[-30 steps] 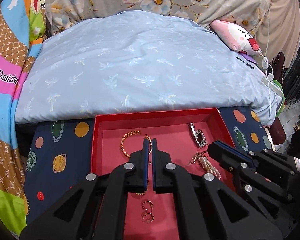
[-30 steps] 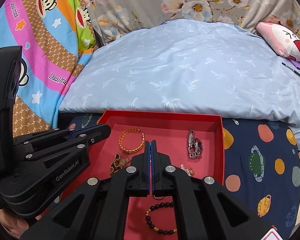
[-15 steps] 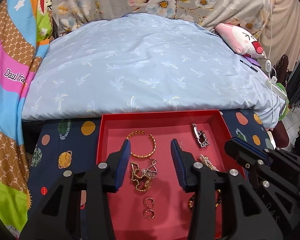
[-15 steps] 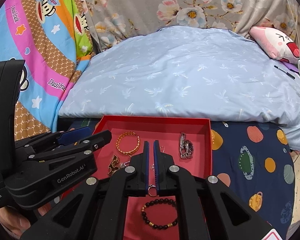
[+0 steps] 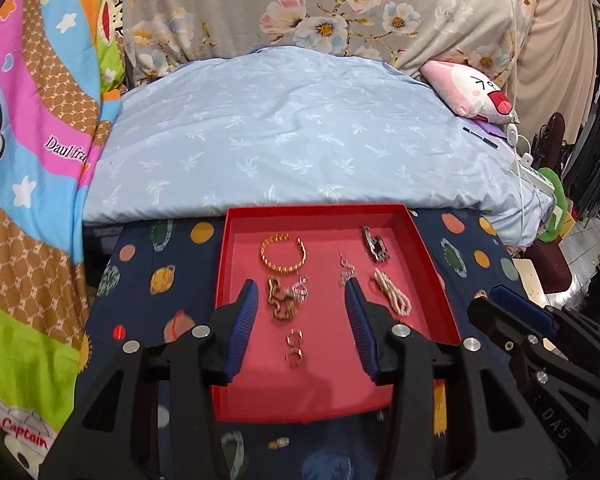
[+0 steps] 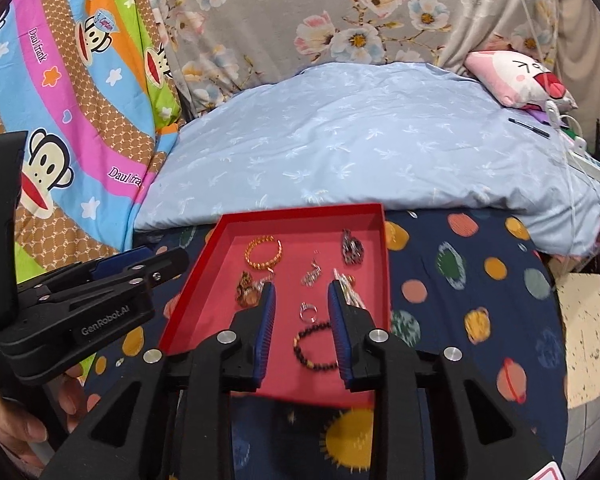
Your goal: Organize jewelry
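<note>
A red tray (image 5: 222,264) lies on the navy planet-print sheet. In it are a gold bangle (image 5: 283,255), a tangled chain (image 5: 286,298), two small hoop earrings (image 5: 295,346), silver earrings (image 5: 346,270), a pearl piece (image 5: 392,292) and a dark clasp (image 5: 375,245). My left gripper (image 5: 300,292) hovers above the tray, its jaws opening with nothing between the pads. My right gripper (image 6: 302,288) hangs over the tray's near right part, jaws also opening and empty. Below it lie a silver ring (image 6: 309,312) and a dark bead bracelet (image 6: 314,346).
A light blue quilt (image 5: 300,140) rises behind the tray, with a pink plush pillow (image 5: 468,92) and a pen (image 5: 480,138) at the right. A colourful monkey-print blanket (image 6: 60,120) is on the left. A small bead piece (image 5: 279,443) lies on the sheet near the tray's front.
Both grippers have gone from shut to open and drawn back and up from the tray. The chain and the silver ring now lie uncovered in the tray.
</note>
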A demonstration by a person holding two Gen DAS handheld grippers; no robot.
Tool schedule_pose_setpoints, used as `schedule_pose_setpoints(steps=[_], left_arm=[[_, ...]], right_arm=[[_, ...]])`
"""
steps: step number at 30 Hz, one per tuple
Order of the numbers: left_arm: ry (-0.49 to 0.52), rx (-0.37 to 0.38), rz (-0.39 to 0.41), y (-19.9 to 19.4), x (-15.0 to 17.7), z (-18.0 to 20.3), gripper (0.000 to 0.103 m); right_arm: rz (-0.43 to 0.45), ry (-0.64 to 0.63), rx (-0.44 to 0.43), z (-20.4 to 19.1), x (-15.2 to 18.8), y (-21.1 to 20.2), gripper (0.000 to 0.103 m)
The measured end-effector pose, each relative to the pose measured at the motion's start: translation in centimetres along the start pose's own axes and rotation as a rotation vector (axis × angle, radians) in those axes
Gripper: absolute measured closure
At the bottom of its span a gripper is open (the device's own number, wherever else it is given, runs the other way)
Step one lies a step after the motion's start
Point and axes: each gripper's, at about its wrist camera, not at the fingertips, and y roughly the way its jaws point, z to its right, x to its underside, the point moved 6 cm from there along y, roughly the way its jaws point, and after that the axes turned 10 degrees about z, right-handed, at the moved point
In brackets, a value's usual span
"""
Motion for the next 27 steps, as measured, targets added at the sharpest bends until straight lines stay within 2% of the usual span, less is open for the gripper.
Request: schedule_pose_setpoints(steps=[5, 10, 14, 17, 27], left_arm=[[-0.019, 0.002, -0.007, -3.4, 2.5, 0.0, 0.06], [-0.031, -0.029, -0.021, -5.8, 5.1, -0.1, 0.059], [-0.038, -0.047, -0.035, -7.2, 6.9, -0.2, 0.05], [-0.017, -0.075, -0.037, -7.9, 8.1, -0.2, 0.047], [-0.014, -0.08, -0.07, -8.6, 10.3, -0.2, 0.047]], right_arm=[[0.002, -0.01, 0.054, -0.6, 2.8, -3.6, 0.075], [-0.023, 0.009, 0.067, -1.3, 5.7, -5.6, 0.072], [-0.037, 0.016, 0.078, -1.9, 7.3, -6.7, 0.06], [-0.042, 0.008, 0.09, -2.4, 8.4, -7.3, 0.052], [-0.061, -0.02, 0.123, -3.4, 10.4, -8.2, 0.043]])
